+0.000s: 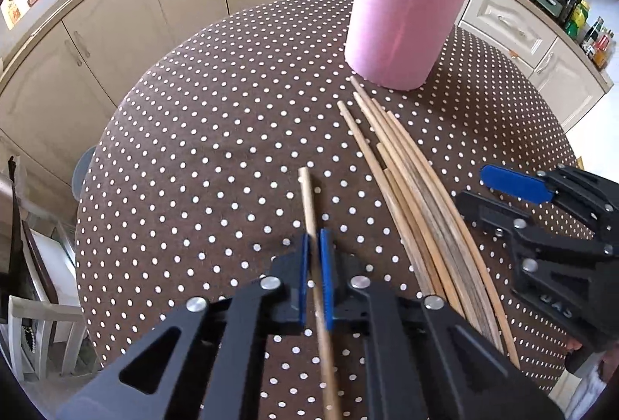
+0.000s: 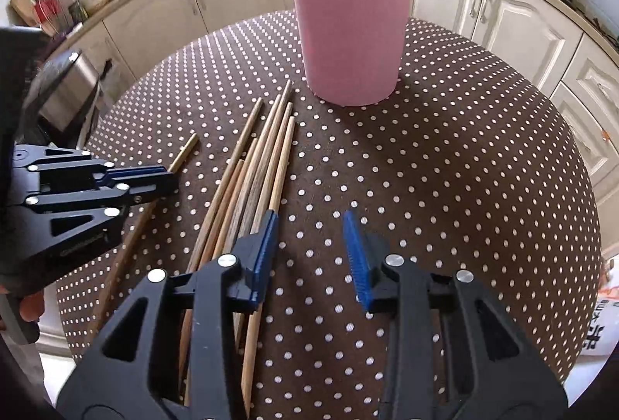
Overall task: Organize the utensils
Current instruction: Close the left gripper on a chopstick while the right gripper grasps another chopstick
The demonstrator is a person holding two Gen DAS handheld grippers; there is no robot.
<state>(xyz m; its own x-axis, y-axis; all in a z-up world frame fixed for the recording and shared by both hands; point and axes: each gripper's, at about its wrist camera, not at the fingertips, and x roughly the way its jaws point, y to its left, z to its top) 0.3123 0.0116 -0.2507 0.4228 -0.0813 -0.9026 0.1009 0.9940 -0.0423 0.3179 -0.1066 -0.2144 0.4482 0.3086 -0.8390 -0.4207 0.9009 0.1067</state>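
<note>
My left gripper [image 1: 316,246] is shut on one wooden chopstick [image 1: 308,195], held just above the table; its tip points away from me. It also shows from the side in the right wrist view [image 2: 170,180]. Several loose chopsticks [image 1: 410,188] lie in a bundle on the table to its right, also in the right wrist view [image 2: 251,180]. A pink holder [image 1: 402,21] with several chopsticks in it stands at the far side, also in the right wrist view [image 2: 350,29]. My right gripper [image 2: 311,222] is open and empty, just right of the bundle.
The round table [image 1: 216,134] has a brown cloth with white dots. Cream kitchen cabinets [image 1: 116,29] curve around behind it. A chair [image 1: 35,304] stands at the table's left. A metal bin [image 2: 73,91] stands left of the table.
</note>
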